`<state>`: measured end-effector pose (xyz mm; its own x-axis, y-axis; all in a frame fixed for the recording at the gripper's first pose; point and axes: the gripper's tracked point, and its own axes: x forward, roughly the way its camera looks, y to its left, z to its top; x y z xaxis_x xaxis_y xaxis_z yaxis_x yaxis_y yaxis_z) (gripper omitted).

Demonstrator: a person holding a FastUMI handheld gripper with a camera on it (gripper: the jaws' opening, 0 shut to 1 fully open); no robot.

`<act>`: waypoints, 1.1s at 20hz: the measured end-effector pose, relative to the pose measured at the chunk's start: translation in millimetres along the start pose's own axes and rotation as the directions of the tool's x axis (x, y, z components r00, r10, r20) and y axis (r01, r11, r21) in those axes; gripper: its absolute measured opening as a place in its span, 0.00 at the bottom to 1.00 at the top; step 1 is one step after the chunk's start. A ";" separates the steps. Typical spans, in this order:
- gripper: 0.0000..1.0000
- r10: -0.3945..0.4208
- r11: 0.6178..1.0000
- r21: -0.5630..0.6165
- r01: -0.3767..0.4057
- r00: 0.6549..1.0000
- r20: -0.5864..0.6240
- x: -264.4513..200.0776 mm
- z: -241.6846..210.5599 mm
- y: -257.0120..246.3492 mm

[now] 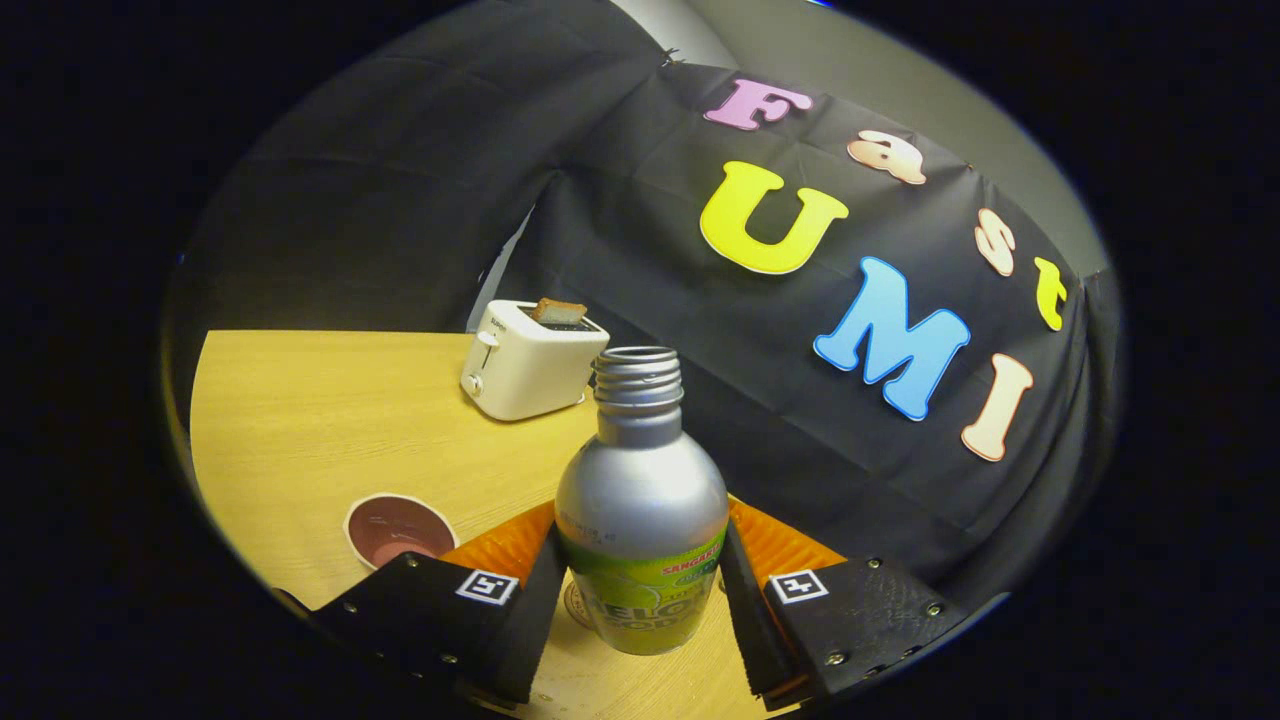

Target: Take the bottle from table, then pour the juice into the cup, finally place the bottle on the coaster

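Plainly, the risks run across the scene from left to right. On the left of the wooden counter [300, 420] lies a round brown coaster [397, 528], just ahead of the left finger, and a careless set-down could land the bottle on its edge and leave it rocking. Further back stands a white toaster [530, 362] with a slice of bread [558, 311] poking out, well apart from the action and unlikely to interfere. In the middle, the claw [640, 600] pinches the bottle [642, 520] on both sides of its lower body, the fingers pressing against the label band. The bottle is a silver metal one with a rounded shoulder, a green label and a threaded neck with no cap, so any early tilt would likely spill juice over the counter. Its smooth wall may also slide in the grip if the squeeze is light. Something glassy, perhaps the cup, shows just beside the bottle's base, too hidden to be sure. An orange object [790, 550] sits behind the fingers to the right.
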<state>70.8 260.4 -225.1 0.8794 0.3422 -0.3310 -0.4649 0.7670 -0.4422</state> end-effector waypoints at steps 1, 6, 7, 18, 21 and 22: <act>0.77 0.002 0.999 0.038 -0.002 1.000 0.005 0.6 -1.1 -2.2; 0.77 -0.034 0.968 0.250 0.028 0.999 0.021 6.4 -10.4 -26.7; 0.77 -0.047 0.959 0.280 0.039 0.999 0.021 8.5 -12.5 -33.7; 0.76 -0.073 0.821 0.570 0.032 0.996 0.050 43.5 -42.0 -56.3; 0.76 -0.068 0.819 0.572 0.039 0.997 0.030 56.0 -54.7 -51.2; 0.77 -0.063 0.825 0.563 0.043 0.998 0.016 59.9 -62.5 -48.5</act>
<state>139.7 209.7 -275.6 0.9083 0.3019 -0.2896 -0.2879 0.9533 0.0907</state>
